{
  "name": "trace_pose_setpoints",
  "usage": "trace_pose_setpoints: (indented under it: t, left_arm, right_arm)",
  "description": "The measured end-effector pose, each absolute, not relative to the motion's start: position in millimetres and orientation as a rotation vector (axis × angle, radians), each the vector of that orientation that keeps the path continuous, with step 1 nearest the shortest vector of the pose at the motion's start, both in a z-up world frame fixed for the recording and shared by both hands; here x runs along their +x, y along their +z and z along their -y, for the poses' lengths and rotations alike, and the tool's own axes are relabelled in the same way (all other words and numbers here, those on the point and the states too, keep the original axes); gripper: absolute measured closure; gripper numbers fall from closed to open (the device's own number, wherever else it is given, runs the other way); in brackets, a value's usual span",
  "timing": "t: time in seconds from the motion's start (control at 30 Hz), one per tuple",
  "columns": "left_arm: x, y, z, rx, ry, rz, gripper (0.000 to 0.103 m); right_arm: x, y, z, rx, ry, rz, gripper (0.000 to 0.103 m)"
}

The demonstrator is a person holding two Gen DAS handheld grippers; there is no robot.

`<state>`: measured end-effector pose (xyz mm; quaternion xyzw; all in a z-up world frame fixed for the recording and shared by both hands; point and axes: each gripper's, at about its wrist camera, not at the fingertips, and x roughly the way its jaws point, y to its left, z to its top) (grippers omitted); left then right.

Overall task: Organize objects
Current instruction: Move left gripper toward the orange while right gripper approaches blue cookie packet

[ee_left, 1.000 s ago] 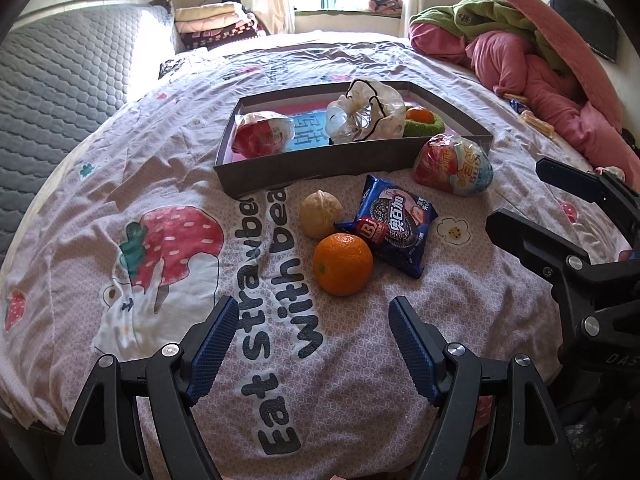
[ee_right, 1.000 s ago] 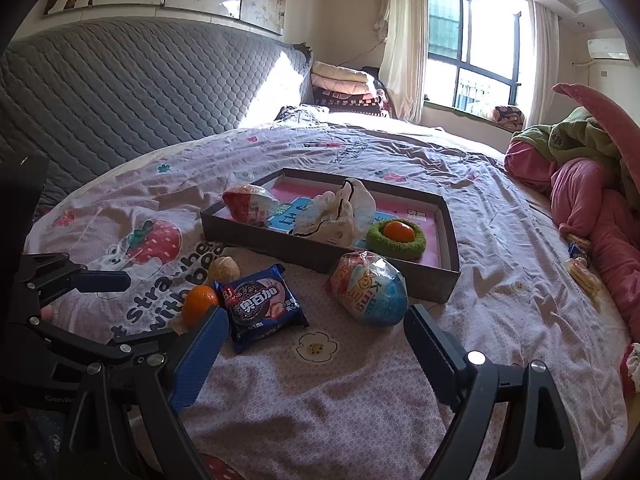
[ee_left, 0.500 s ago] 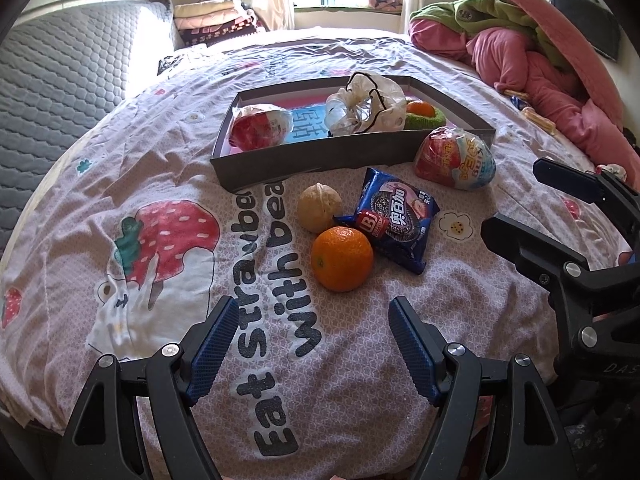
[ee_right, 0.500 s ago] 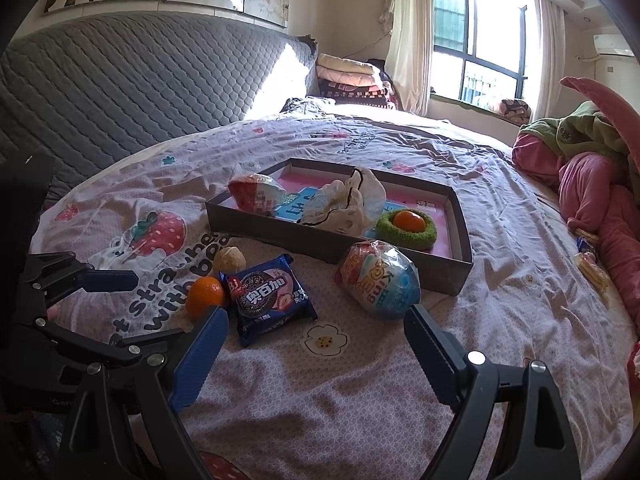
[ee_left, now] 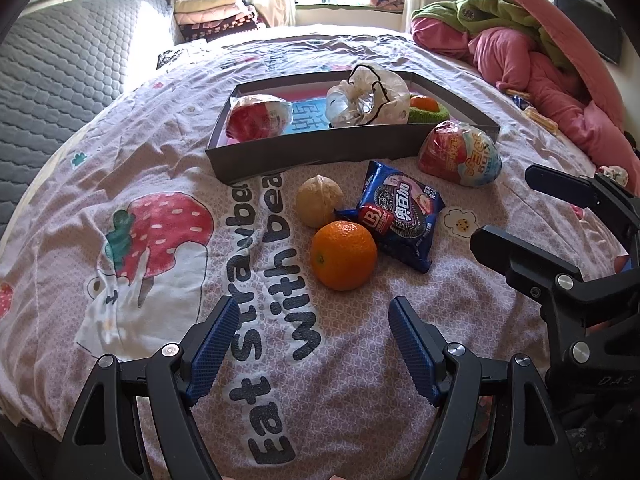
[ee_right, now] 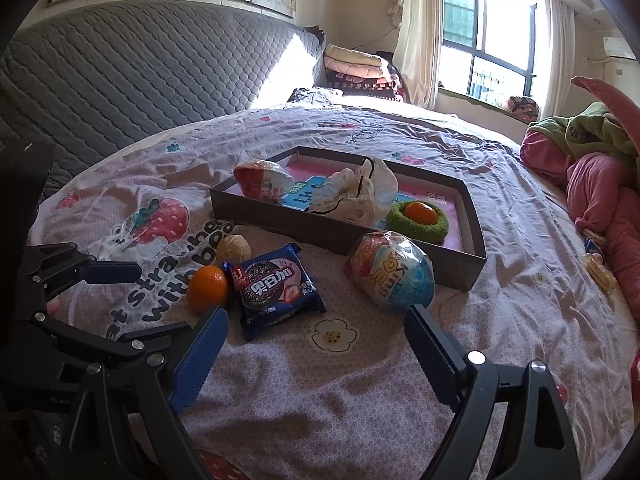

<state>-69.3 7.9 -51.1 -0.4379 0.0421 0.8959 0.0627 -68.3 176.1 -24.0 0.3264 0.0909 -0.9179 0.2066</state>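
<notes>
My left gripper [ee_left: 312, 340] hangs spread and empty, the round orange fruit [ee_left: 344, 255] at twelve o'clock on the printed bedsheet [ee_left: 120, 184], likely my first pick. My right gripper [ee_right: 316, 344], also spread, faces the blue biscuit packet [ee_right: 276, 290]; the grey cardboard tray [ee_left: 320, 156] lies beyond.

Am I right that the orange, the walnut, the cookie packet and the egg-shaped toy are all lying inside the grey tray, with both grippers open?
Not quite: the orange, walnut, cookie packet and egg-shaped toy lie on the bedsheet, outside the grey tray, as the left wrist view shows. Left gripper and right gripper are indeed open.
</notes>
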Motion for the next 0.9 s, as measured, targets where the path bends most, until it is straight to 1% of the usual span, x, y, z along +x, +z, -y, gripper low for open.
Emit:
trace_pose_setpoints:
  t: [0.33, 0.7, 0.8, 0.9]
  left_arm:
    - [-80, -61, -6, -1.274, 2.715, -0.139, 0.025]
    - [-91, -67, -5, -1.186, 2.7, -0.186, 0.025]
    - [-93, -69, -4, -1.184, 2.694, -0.173, 0.025]
    - [-95, -70, -6, -1.167, 2.692, -0.199, 0.025]
  right_arm:
    - [-85, -32, -170, 0.971, -2.5, -0.228, 0.014]
    - [-109, -47, -156, 1.084, -2.403, -0.278, 0.014]
    - [-115, -51, -155, 1.112, -2.383, -0.267, 0.014]
    - [-120, -54, -154, 1.137, -2.361, -0.262, 0.014]
